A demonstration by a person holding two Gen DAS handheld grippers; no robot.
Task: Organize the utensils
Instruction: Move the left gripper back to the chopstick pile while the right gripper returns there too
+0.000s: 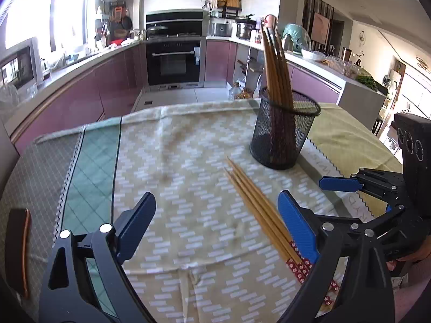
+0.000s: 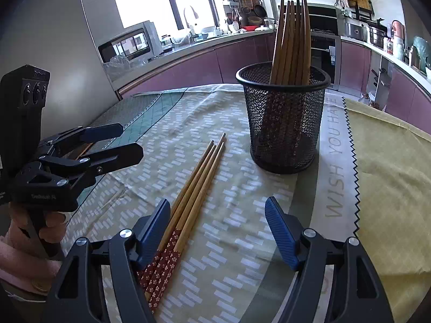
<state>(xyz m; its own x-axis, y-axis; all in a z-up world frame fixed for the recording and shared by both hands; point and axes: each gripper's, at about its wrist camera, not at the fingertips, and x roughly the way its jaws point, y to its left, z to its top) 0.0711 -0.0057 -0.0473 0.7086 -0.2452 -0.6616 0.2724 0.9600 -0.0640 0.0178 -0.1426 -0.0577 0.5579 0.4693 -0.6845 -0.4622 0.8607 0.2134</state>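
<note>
A black mesh cup (image 1: 282, 132) holds several wooden chopsticks (image 1: 276, 62) upright; it also shows in the right wrist view (image 2: 285, 118). Three loose chopsticks (image 1: 256, 204) with red flowered ends lie on the cloth in front of it, seen too in the right wrist view (image 2: 196, 185). My left gripper (image 1: 216, 223) is open and empty, its right finger beside the loose chopsticks. My right gripper (image 2: 216, 231) is open and empty, its left finger against the chopsticks' red ends. Each gripper shows in the other's view: the right gripper (image 1: 339, 185), the left gripper (image 2: 118, 145).
The table wears a patterned cloth (image 1: 175, 161) with a yellow cloth (image 2: 390, 175) on the right. A dark wooden piece (image 1: 18, 250) lies at the left table edge. Kitchen counters and an oven (image 1: 173, 59) stand behind.
</note>
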